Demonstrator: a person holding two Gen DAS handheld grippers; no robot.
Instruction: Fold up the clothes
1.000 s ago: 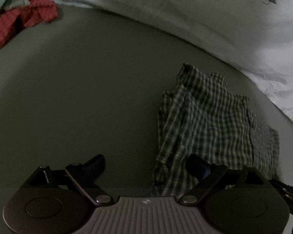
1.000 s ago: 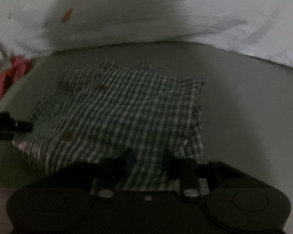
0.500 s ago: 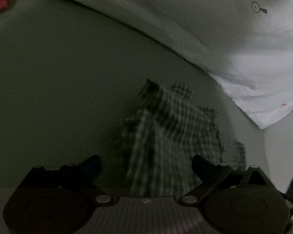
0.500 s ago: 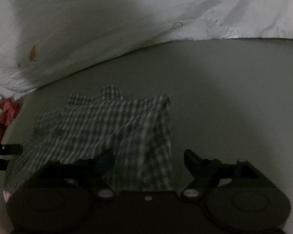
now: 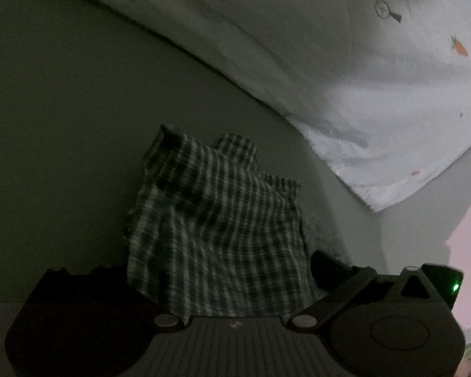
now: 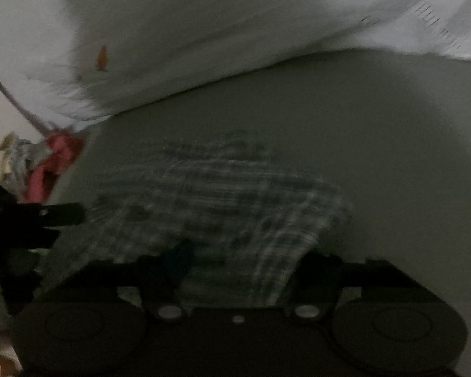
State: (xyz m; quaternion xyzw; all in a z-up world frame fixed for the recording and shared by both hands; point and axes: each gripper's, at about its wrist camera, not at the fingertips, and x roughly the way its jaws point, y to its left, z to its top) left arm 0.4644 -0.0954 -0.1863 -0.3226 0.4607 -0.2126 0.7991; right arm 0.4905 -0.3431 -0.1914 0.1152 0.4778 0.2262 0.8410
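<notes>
Checked shirt (image 5: 216, 229) is seen bunched on the bed (image 5: 62, 132), below the white quilt (image 5: 345, 72). Left gripper (image 5: 216, 273) is spread wide astride its near hem; right gripper (image 6: 245, 260) is closing, cloth between, not yet pinched. Risk judged: several layers caught, fold skewed.

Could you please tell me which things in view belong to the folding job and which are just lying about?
Part of the job:
- checked shirt, lying on the grey sheet
- left gripper, jaws wide
- right gripper, jaws closing

Just lying about:
- white printed quilt
- red garment
</notes>
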